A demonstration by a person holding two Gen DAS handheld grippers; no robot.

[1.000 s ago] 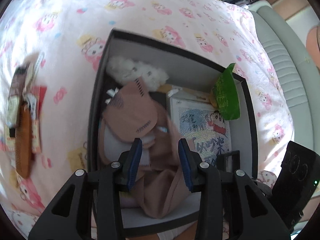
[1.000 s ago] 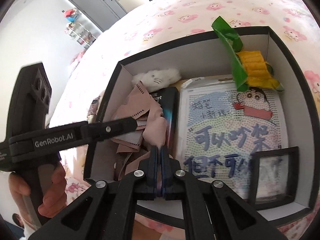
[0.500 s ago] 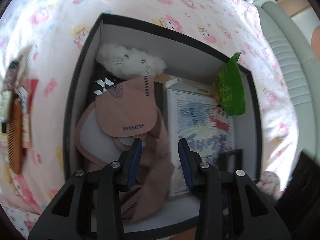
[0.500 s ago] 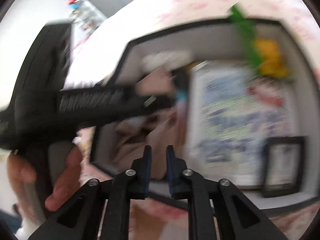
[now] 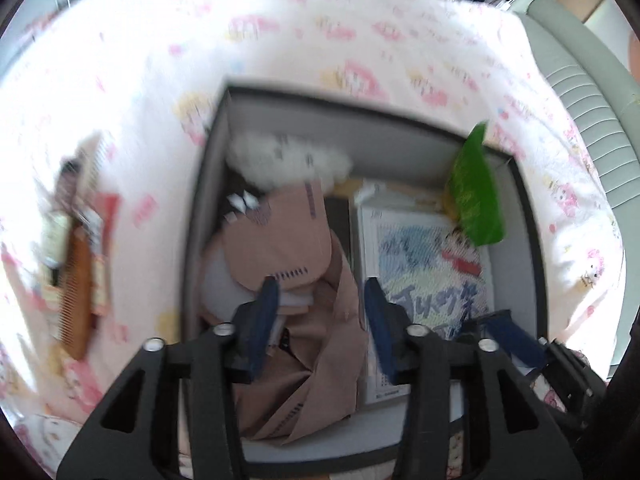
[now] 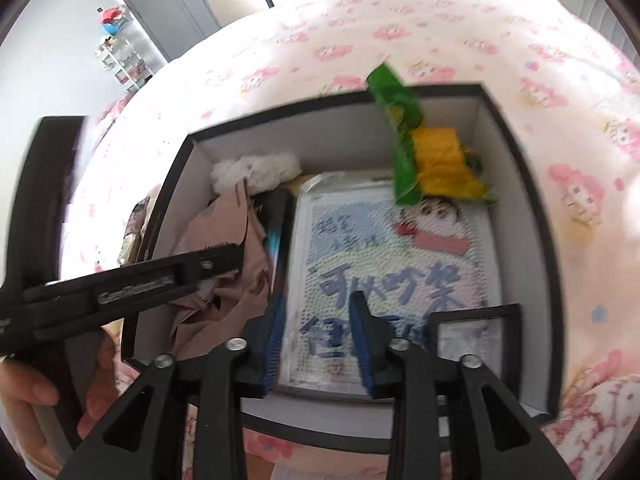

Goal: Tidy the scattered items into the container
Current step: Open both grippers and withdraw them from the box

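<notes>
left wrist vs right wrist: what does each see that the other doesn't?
Left wrist only: the comb and packets lying on the bedsheet outside the box.
Right wrist only: a hand holding the left gripper, the yellow corn toy.
Both: box, pink cloth, white plush, cartoon board; both grippers' jaws opening, empty.
</notes>
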